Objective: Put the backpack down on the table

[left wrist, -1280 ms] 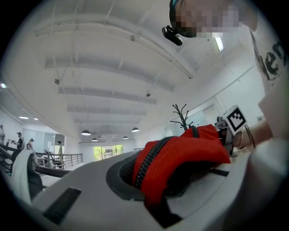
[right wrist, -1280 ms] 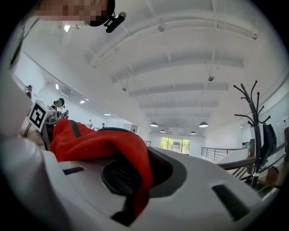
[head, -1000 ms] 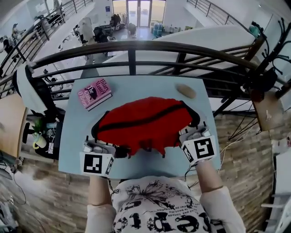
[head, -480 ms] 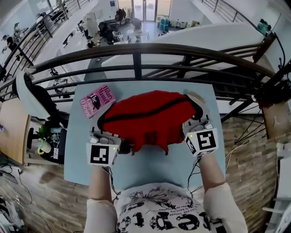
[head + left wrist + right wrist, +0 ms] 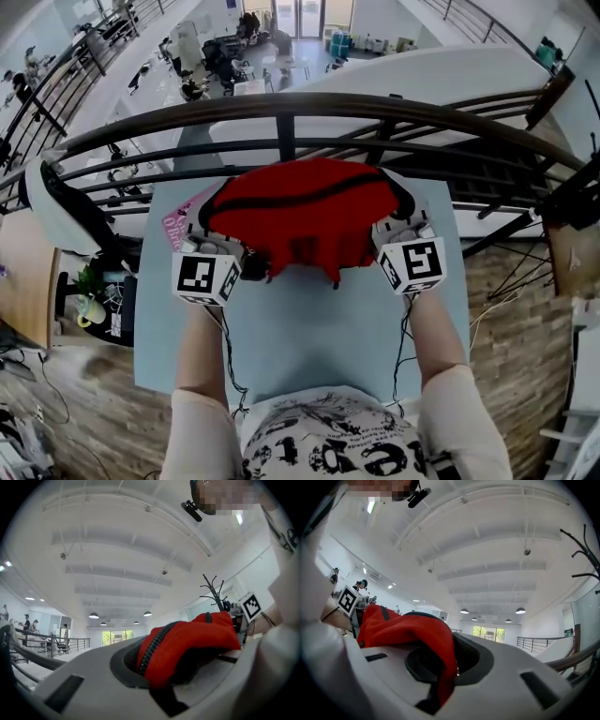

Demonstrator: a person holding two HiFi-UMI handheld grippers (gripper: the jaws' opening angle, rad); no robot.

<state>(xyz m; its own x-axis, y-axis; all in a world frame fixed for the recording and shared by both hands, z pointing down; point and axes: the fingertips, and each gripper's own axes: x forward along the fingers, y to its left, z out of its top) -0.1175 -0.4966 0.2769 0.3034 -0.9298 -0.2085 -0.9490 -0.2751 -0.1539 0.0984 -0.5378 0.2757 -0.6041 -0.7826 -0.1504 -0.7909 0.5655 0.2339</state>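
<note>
The red backpack with a black zipper hangs stretched between my two grippers over the far half of the light blue table. My left gripper is shut on its left edge; in the left gripper view red fabric and zipper are pinched in the jaws. Over on the other side, my right gripper is shut on the bag's right edge, where red cloth folds down between the jaws. Whether the bag's underside touches the table is hidden.
A pink book peeks out from under the bag's left end. A dark metal railing runs just beyond the table's far edge, with a drop to a lower floor behind it. A chair with a white back stands at the left.
Both grippers have carried the backpack away from the person toward the railing. It now covers most of the pink book and hides the beige object at the far right.
</note>
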